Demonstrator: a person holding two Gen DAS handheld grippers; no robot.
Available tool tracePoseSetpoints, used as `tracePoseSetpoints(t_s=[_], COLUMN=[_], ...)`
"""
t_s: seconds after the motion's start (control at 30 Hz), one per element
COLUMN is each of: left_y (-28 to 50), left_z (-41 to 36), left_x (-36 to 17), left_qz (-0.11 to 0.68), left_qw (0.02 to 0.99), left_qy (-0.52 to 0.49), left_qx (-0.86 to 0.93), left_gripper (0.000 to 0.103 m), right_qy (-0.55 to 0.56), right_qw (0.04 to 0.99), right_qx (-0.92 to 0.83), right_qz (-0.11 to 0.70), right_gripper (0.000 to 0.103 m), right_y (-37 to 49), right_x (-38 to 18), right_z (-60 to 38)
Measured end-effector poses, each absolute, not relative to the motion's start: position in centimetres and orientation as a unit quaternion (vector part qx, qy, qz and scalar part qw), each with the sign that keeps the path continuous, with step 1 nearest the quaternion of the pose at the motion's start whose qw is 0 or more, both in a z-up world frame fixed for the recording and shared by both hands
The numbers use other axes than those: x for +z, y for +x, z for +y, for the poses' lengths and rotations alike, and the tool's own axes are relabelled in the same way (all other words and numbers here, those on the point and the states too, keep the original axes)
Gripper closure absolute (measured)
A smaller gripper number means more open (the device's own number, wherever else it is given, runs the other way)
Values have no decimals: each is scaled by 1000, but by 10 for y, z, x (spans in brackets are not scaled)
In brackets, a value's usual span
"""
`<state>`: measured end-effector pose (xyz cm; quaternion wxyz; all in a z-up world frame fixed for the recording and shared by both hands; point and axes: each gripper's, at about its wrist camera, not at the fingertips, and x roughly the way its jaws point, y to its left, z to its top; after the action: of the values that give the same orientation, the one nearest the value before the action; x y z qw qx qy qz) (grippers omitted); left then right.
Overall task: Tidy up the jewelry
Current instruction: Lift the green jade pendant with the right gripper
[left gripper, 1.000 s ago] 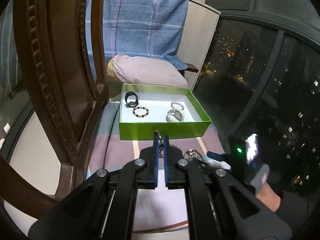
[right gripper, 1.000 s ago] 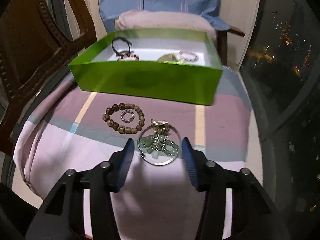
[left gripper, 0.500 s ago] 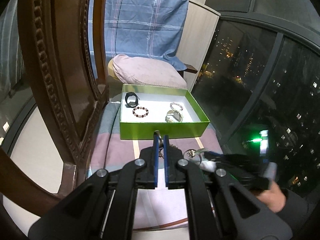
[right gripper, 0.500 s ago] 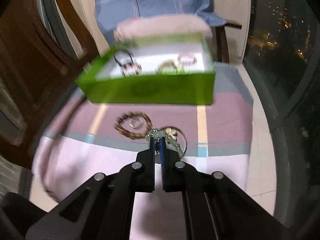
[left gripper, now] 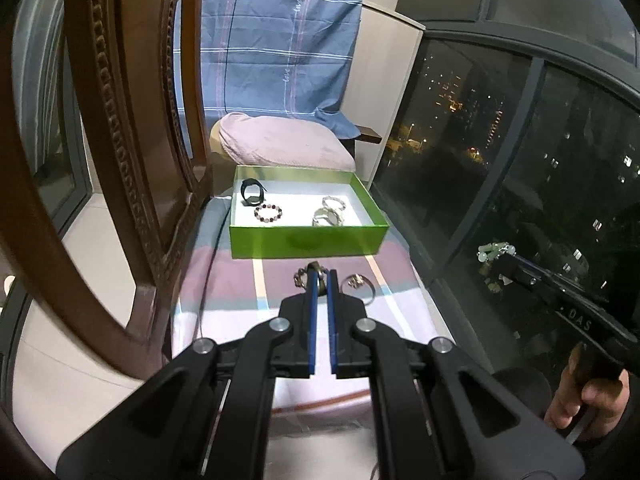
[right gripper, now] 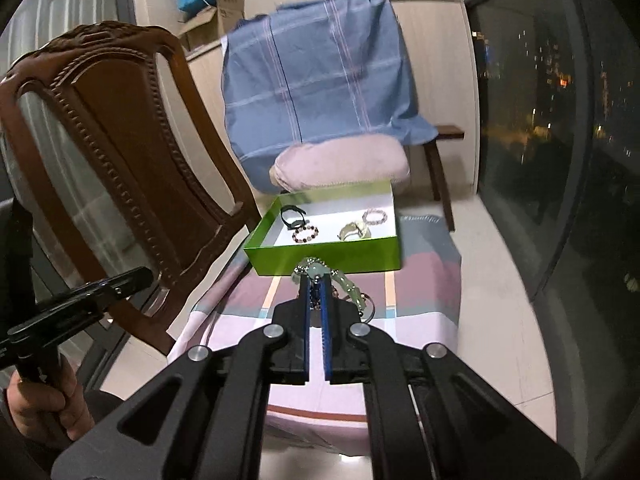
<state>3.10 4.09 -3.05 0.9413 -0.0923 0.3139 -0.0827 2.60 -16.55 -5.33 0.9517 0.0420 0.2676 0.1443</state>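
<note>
Right gripper (right gripper: 316,280), jaws clenched on a pale green beaded charm chain (right gripper: 344,286), holds it in the air short of the green box (right gripper: 328,258). The piece hangs limp and looks light and prone to snagging, so a pinch at its bunched top suits it best. Left gripper (left gripper: 321,280) is closed and empty above the striped cloth (left gripper: 224,280).

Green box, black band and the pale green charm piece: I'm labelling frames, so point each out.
green box (left gripper: 308,242), left wrist view, front wall.
black band (left gripper: 253,193), left wrist view, its loop.
pale green charm piece (right gripper: 316,270), right wrist view, bead at the right gripper (right gripper: 316,278) tips.
</note>
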Motion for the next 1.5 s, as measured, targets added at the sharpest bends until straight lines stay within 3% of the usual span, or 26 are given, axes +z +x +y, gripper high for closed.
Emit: tracePoseSetpoints(t_s=[0.63,1.5], left_y=[-7,-1], left_z=[18,21], left_x=[-30,-33], left_qz=[324,334], left_qw=[939,935], left_qy=[-76,-77], left_qx=[-88,-91], left_gripper=[98,98], right_qy=[26,25], right_qw=[956,953], right_qx=[142,144], right_qz=[257,264], right_gripper=[98,98], right_y=[-12,-11], right_x=[-47,-48], right_z=[-158,-157])
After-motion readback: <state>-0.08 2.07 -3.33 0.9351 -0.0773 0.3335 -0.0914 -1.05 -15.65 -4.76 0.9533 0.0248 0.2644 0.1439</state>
